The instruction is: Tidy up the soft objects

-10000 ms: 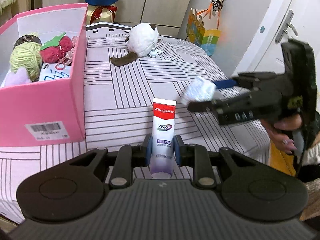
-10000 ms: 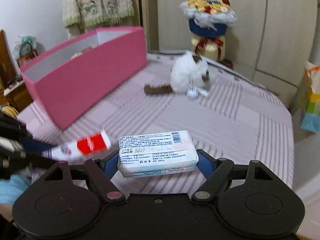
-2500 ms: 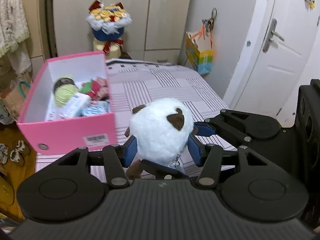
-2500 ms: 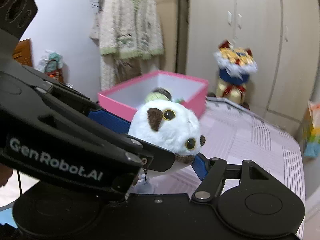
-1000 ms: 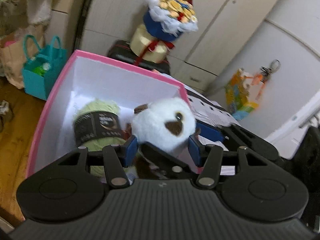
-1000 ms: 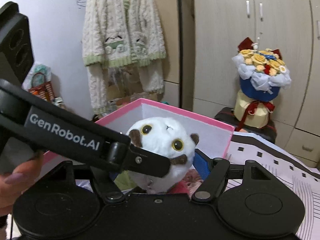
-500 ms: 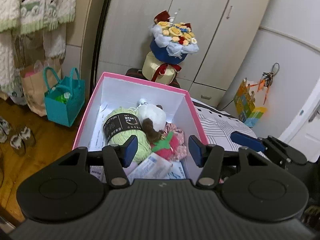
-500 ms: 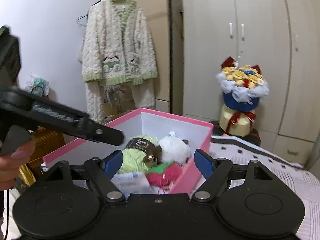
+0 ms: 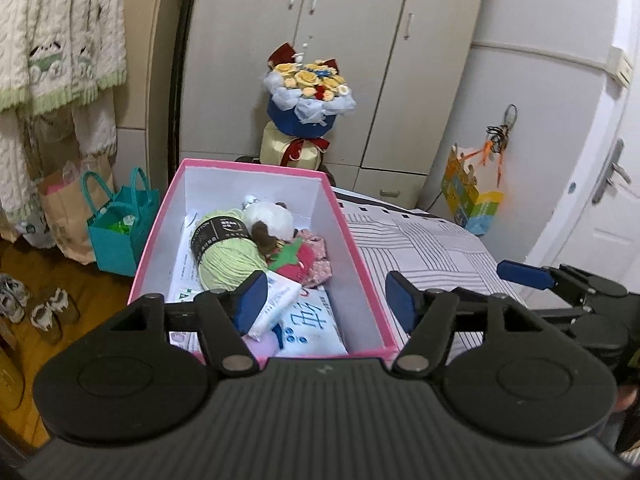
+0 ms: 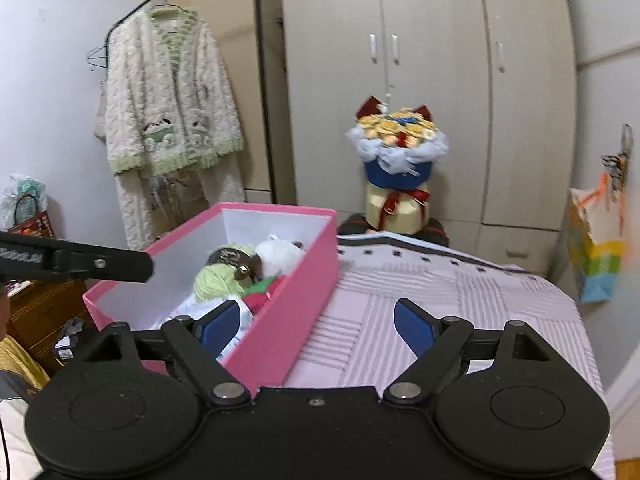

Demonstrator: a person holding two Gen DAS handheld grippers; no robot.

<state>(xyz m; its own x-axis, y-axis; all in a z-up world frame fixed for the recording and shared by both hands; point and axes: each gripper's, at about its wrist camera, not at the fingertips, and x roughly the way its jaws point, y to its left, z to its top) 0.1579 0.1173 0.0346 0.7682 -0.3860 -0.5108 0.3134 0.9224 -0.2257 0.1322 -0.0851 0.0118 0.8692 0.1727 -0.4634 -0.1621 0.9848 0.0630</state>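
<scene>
Plush [image 9: 267,217] now lies in box [image 9: 344,224] mid-frame, bed [image 9: 420,240] looks bare, both tongs [image 9: 322,302] [image 10: 318,326] just spread apart, empty; likely done.

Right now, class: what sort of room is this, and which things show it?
Most likely a bedroom: a striped bedcover beside built-in wardrobes, and a knitted cardigan hanging on a rail.

Flower bouquet [image 9: 307,92] before grey wardrobe [image 9: 344,40]; knitted cardigan [image 10: 170,120] hanging; teal bag [image 9: 120,224] on floor

left hand-held gripper [image 9: 322,306], right hand-held gripper [image 10: 318,325], both empty, jaws just opening
</scene>
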